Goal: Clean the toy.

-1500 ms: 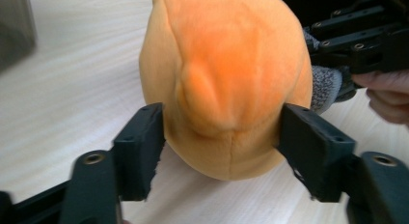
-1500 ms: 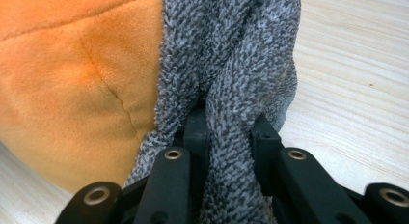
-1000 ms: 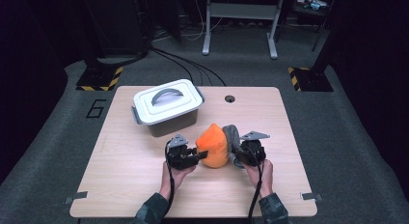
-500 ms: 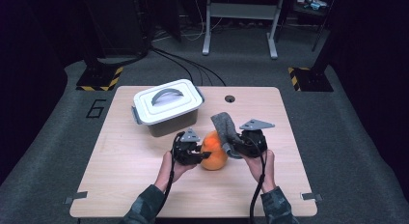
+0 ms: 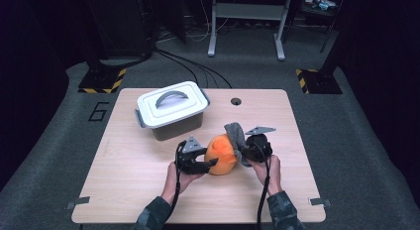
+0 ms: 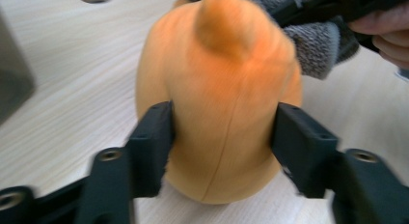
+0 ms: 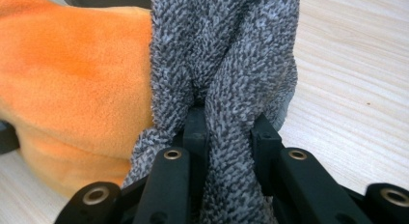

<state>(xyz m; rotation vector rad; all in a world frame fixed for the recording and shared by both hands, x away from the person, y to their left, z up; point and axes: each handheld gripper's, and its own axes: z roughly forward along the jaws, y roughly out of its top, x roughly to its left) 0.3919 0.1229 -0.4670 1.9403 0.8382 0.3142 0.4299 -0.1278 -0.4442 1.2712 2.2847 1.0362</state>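
on the near half of the wooden table [image 5: 129,190] an orange plush toy [image 5: 222,155] sits between the two hand-held grippers. the left gripper [image 5: 198,163] reaches in from the toy's left; in the left gripper view its jaws have just been opening and now stand either side of the orange plush toy [image 6: 222,103], right against its sides, though it is hard to say whether they still press. the right gripper [image 5: 246,150] is on the toy's right, its jaws closed tight on a fold of grey knitted cloth [image 7: 226,64], which lies against the toy's right side and rises above the grey knitted cloth's [image 5: 236,136] gripper. a grey lidded box [image 5: 171,111] stands further back on the left, well apart from the toy
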